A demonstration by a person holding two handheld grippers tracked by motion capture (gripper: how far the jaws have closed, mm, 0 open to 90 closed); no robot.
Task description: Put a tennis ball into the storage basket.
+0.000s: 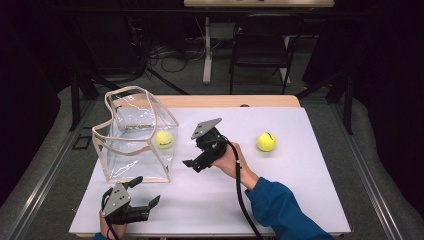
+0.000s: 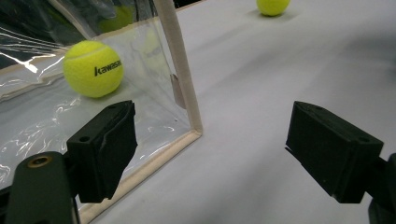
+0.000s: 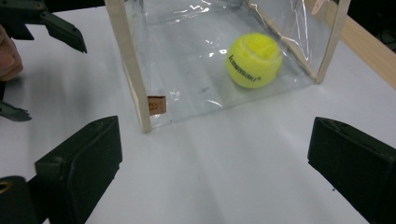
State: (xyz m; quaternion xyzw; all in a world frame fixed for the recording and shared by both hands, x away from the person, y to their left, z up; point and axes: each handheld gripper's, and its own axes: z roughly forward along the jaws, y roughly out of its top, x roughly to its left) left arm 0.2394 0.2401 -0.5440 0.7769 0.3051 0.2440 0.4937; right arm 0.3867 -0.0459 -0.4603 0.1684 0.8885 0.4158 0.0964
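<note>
**Clear plastic bag with one ball inside, both grippers empty**

Clear plastic, cream-trimmed: a bag (image 1: 135, 137) standing upright at centre left of the high view on a white counter (image 1: 280, 195). Inside it, against the right-hand wall, a yellow tennis ball (image 1: 163, 139), resting on the bag's floor and printed with dark lettering in both gripper views (image 2: 93, 68) (image 3: 254, 60). A second tennis ball (image 1: 266, 141) out on the bare counter at centre right, well apart from the bag; seen also at the top edge of the left gripper view (image 2: 272, 5).

Right gripper (image 1: 192, 163) just right of the bag, near the middle of the frame, jaws spread wide and gripping nothing, pointed toward the bag's lower right corner. Left gripper (image 1: 145, 192) at lower left, just below the bag's front edge, jaws likewise wide apart and empty, not touching the bag.
</note>
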